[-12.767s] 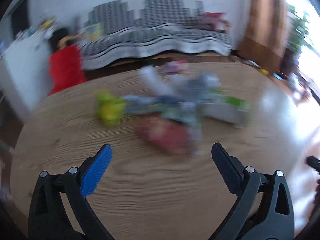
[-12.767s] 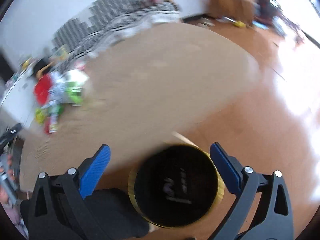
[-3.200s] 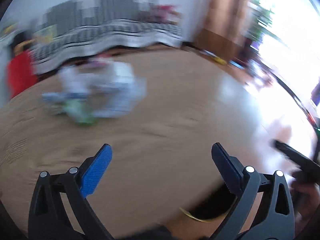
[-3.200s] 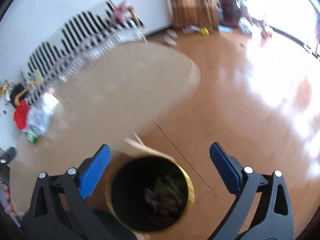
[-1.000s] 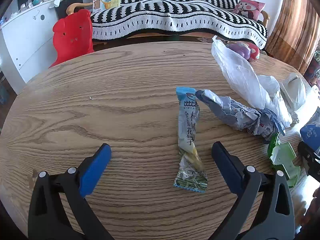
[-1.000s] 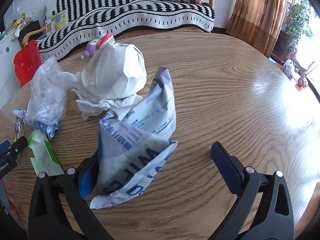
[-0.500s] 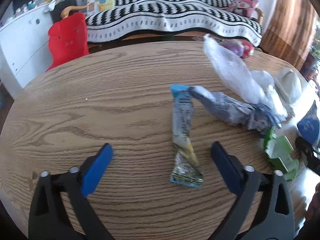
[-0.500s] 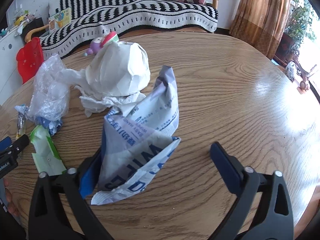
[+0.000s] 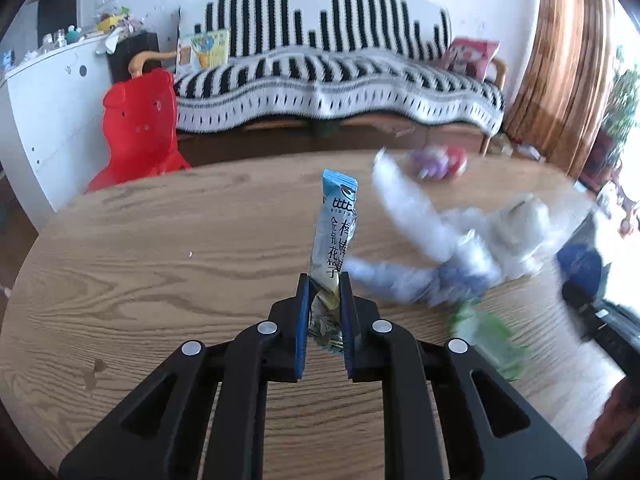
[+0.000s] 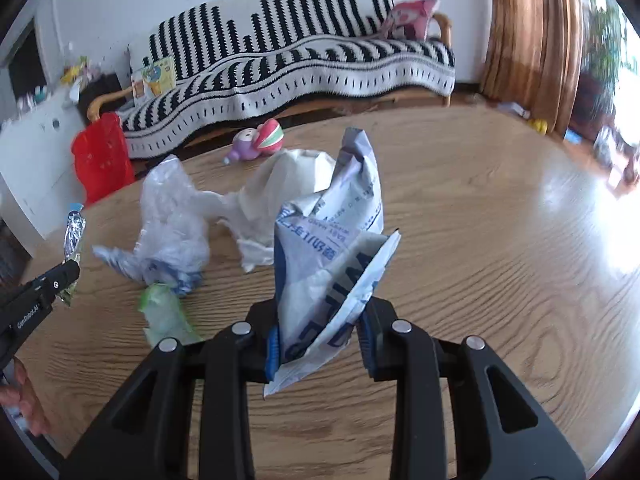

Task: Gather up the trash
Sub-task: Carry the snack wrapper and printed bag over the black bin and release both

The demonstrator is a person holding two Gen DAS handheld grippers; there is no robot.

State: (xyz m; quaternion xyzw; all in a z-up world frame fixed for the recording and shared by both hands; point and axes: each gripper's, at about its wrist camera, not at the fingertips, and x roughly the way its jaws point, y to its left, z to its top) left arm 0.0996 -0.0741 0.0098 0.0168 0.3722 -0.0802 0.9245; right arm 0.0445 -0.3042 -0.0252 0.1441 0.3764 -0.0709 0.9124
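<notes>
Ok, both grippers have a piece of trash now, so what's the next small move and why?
Probably lift both clear of the table: the left gripper pinches the snack stick wrapper, the right gripper clamps the blue-and-white wipes pack, and no bin is in view.

Behind the oval wooden table (image 10: pixel 500 240) stands a sofa draped in a black-and-white striped blanket (image 10: pixel 304 60), a pink cushion (image 10: pixel 412 14) at its end; a red plastic chair (image 9: pixel 138 128) beside a white cabinet (image 9: pixel 44 112), brown curtains (image 9: pixel 560 72), a purple-and-red toy (image 10: pixel 258 140)
</notes>
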